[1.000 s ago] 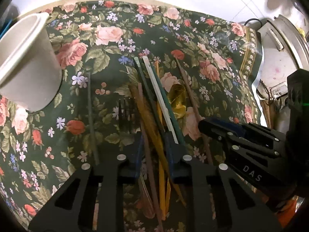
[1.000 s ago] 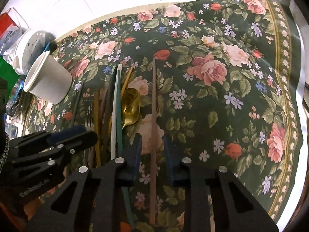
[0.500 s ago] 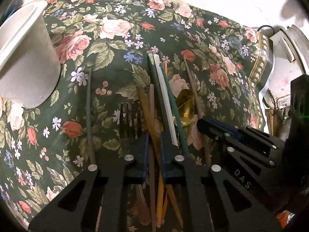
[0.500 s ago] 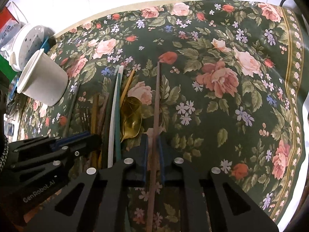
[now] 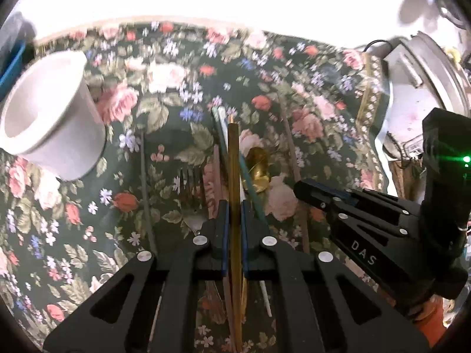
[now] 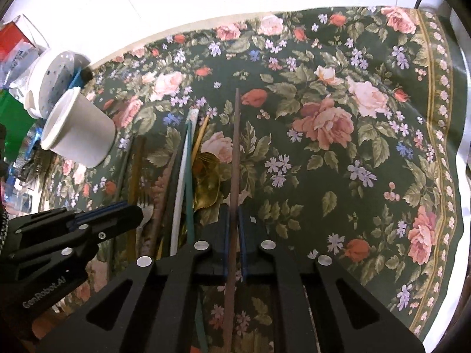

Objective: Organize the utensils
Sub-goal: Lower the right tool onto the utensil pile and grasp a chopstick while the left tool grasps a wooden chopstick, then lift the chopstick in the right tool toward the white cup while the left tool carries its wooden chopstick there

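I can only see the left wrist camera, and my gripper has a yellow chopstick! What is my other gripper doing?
Observer: The right gripper is shut on a brown chopstick.
Operator: Is anything hiding behind the white cup?
Observer: Yes, a white tub with a holey lid stands just behind the white cup.
Operator: Anything else back there?
Observer: A red box sits beyond the tub, by the wall.

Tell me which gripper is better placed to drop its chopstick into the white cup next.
Left, probably. The left gripper is shut on the yellow chopstick, nearer the white cup. The right gripper, clamping the brown chopstick, sits farther away.
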`<state>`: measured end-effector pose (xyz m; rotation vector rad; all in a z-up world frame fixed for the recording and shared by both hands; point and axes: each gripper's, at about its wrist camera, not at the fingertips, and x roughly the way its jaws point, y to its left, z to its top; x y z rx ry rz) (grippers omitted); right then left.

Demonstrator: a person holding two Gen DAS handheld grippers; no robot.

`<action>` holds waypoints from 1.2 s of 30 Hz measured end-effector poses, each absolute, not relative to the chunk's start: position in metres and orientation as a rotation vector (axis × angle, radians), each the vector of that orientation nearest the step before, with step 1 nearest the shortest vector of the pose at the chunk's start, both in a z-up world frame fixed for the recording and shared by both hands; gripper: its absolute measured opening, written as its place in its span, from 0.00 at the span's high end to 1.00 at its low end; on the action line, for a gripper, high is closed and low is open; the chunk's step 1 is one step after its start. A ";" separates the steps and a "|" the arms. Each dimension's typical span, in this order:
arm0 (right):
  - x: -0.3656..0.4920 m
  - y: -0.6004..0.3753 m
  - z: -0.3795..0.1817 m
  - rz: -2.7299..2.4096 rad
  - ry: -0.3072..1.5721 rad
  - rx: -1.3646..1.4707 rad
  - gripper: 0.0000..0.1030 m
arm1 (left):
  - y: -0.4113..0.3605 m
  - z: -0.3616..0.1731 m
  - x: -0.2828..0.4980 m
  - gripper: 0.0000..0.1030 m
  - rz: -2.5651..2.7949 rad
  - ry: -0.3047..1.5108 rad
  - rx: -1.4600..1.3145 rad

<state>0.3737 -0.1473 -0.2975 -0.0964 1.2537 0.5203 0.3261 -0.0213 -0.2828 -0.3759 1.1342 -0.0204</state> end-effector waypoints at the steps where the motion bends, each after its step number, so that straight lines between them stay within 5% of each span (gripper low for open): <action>1: 0.372 -0.148 -0.294 0.522 1.246 -0.093 0.95 | -0.022 -0.278 0.324 0.95 -0.021 1.121 -0.371; 25: 0.333 -0.146 -0.191 0.584 0.998 -0.063 0.98 | -0.008 -0.179 0.264 0.95 0.029 0.836 -0.310; 29: 0.337 -0.140 -0.203 0.563 1.049 -0.066 0.97 | 0.005 -0.168 0.260 0.95 0.037 0.803 -0.286; 33: 0.351 -0.138 -0.240 0.485 1.157 -0.074 0.79 | 0.022 -0.159 0.256 0.95 0.057 0.774 -0.270; 36: 0.364 -0.134 -0.275 0.424 1.228 -0.094 0.79 | 0.036 -0.156 0.256 0.95 0.064 0.764 -0.276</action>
